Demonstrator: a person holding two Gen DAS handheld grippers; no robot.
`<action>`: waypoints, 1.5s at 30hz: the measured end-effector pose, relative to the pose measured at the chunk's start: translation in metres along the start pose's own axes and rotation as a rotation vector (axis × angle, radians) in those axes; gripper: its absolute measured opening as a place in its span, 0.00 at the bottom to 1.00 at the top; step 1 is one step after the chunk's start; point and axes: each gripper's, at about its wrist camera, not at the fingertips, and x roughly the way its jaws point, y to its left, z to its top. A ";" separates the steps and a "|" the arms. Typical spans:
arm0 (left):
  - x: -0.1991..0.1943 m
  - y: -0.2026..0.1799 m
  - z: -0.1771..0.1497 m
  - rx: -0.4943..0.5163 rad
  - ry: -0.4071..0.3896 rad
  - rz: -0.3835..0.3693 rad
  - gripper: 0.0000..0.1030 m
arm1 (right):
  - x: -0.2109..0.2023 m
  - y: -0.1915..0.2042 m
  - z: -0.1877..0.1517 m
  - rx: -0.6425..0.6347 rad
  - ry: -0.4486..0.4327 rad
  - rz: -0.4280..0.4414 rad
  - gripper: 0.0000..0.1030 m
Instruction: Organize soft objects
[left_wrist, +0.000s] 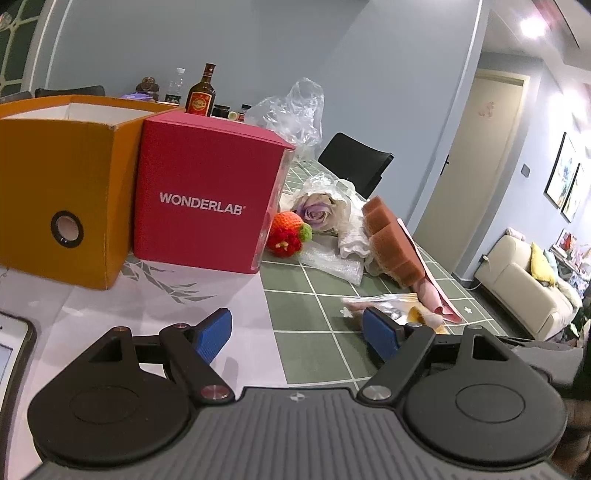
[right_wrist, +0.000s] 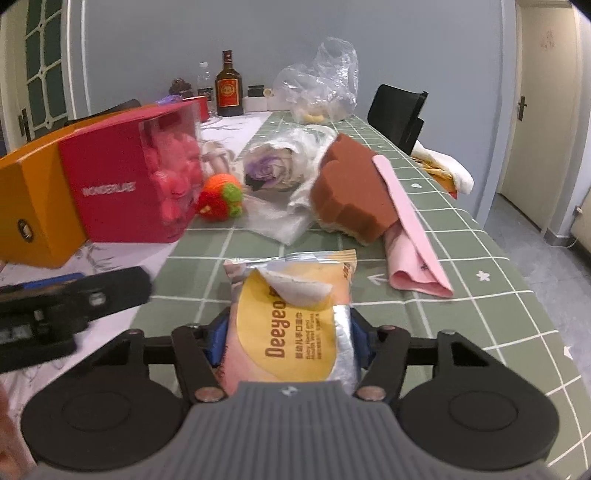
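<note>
My right gripper (right_wrist: 290, 341) was closed on a wipes pack (right_wrist: 291, 317), its blue pads pressing the pack's two long sides. The pack was yellow and pink with a silver edge, its sticker flap peeled partly up, and its far end rested on the green checked tabletop (right_wrist: 461, 295). My left gripper (left_wrist: 297, 334) was open with nothing between its blue pads, hovering over the tabletop where a pale cloth (left_wrist: 166, 306) meets the green one.

Beyond the pack lay a loose cluster of soft things. A folded pink cloth (right_wrist: 410, 236) lay to the right, and a brown sponge (right_wrist: 351, 192) leaned against it. Left of the sponge sat a purple fabric rose (right_wrist: 267, 168) in clear wrapping, and just beside it a knitted orange and red toy (right_wrist: 218, 199).

On the left stood a red box (left_wrist: 207, 199) marked WONDERLAB, touching an open-topped orange box (left_wrist: 62, 206). Through the red box's clear side, pink shapes showed inside.

At the far end stood a dark bottle (right_wrist: 229, 86) and a crumpled clear bag (right_wrist: 321, 81). A black chair (right_wrist: 399, 114) stood at the right edge.
</note>
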 end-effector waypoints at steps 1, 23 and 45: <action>0.000 0.001 0.001 -0.006 0.000 -0.011 0.92 | -0.001 0.005 -0.001 -0.002 -0.003 0.013 0.60; 0.000 -0.029 -0.002 -0.001 0.120 -0.141 0.91 | -0.073 -0.084 -0.007 0.249 -0.075 -0.099 0.97; 0.034 -0.046 -0.006 0.184 0.167 -0.029 0.64 | -0.030 -0.091 0.021 0.211 -0.106 -0.100 0.97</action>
